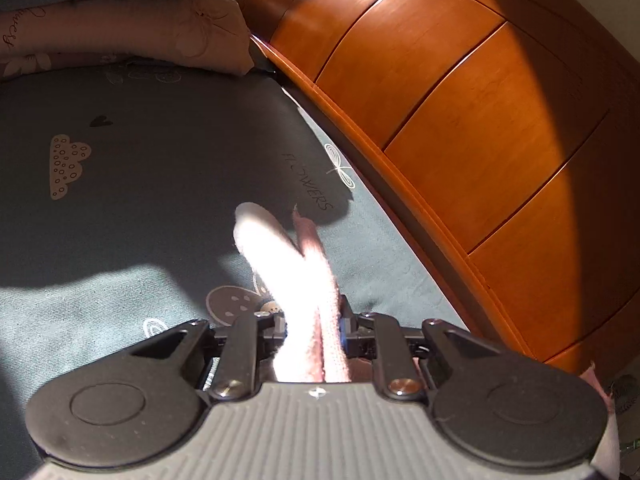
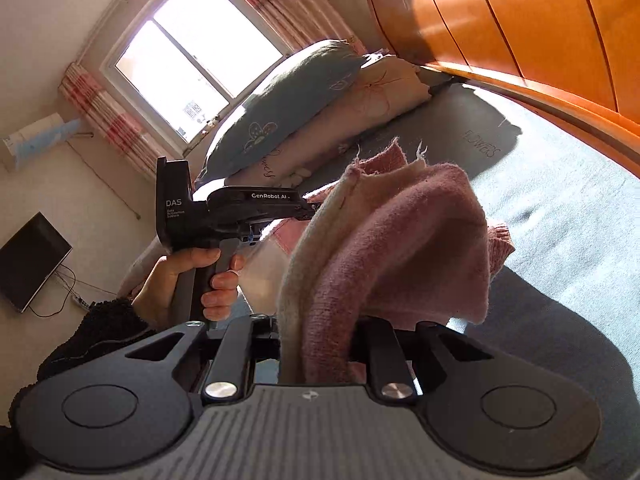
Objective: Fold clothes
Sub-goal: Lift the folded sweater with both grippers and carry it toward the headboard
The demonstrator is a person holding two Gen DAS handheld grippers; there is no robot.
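Observation:
A pink and cream knitted garment runs out from between the jaws of my left gripper, which is shut on it above the grey-blue bedsheet. In the right wrist view the same garment hangs bunched in the air over the bed, with my right gripper shut on a thick fold of it. The left gripper shows there too, held by a hand in a dark sleeve and clamped on the garment's far edge. The fingertips of both grippers are hidden by cloth.
Stacked pillows lie at the end of the bed by the window. Orange wooden panelling runs along the bed's right side. A dark screen stands on the floor at the left. Printed sheet stretches beneath the garment.

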